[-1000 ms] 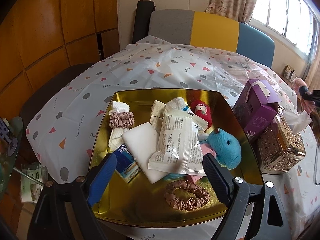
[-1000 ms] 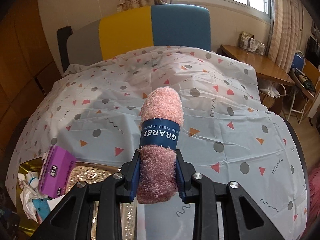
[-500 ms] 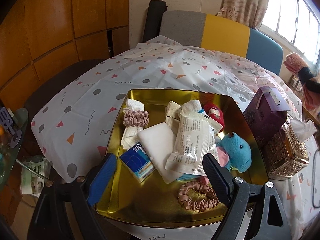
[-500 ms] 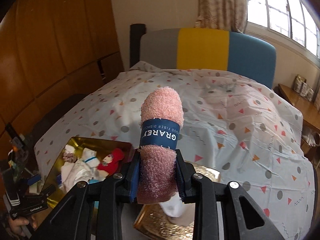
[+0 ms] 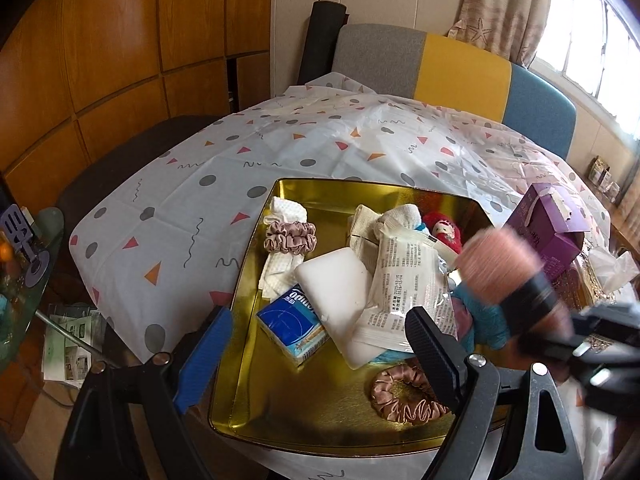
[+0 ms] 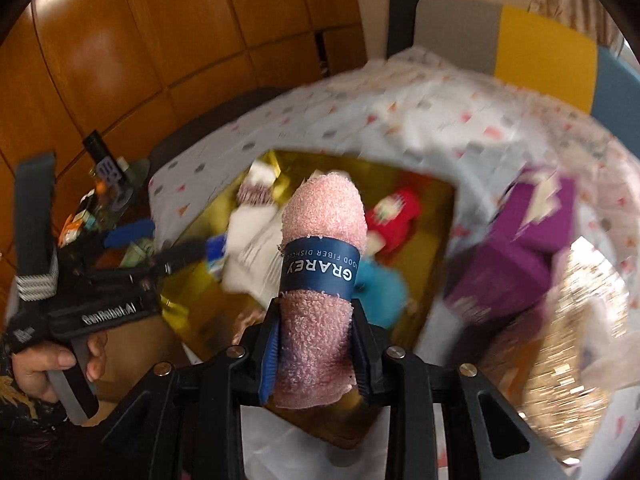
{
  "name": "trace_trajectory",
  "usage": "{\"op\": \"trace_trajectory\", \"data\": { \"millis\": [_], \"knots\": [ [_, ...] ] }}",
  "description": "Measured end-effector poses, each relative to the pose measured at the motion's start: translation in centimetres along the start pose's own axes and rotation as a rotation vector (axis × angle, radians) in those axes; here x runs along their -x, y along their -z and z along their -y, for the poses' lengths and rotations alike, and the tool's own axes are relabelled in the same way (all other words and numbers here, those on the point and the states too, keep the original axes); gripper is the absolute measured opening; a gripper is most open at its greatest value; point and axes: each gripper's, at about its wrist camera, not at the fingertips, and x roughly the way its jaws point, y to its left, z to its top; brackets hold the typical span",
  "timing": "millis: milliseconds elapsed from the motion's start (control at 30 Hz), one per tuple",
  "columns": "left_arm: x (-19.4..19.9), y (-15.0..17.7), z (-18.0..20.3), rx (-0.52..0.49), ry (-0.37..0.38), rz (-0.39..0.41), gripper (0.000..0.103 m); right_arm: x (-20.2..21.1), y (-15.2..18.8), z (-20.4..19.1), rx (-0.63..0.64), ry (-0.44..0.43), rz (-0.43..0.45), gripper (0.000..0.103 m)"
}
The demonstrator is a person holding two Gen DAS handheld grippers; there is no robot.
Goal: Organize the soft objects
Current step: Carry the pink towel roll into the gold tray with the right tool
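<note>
The right gripper clamps a rolled pink fluffy dishcloth with a navy paper band at centre frame, above the gold metal tray. The left gripper, lower centre, stands wide and empty.

Patterned tablecloth, spread over the table. Purple carton, torn open on top, stood at the table's right side beside a glittery gold tissue box. Grey, yellow and blue chair back, set behind the table. Wood-panelled wall, seen at left.
</note>
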Motion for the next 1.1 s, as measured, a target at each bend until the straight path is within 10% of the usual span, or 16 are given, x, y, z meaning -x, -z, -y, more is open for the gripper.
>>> {"op": "trace_trajectory", "data": {
  "millis": [533, 1100],
  "knots": [
    [-0.1, 0.2, 0.3, -0.012, 0.005, -0.001, 0.089, -3.0, 1.6, -0.8, 0.009, 0.045, -0.047, 0.041],
    [0.7, 0.2, 0.3, -0.022, -0.007, 0.029, 0.091, -5.4, 1.2, 0.0, 0.001, 0.215, -0.027, 0.029]
  ]
}}
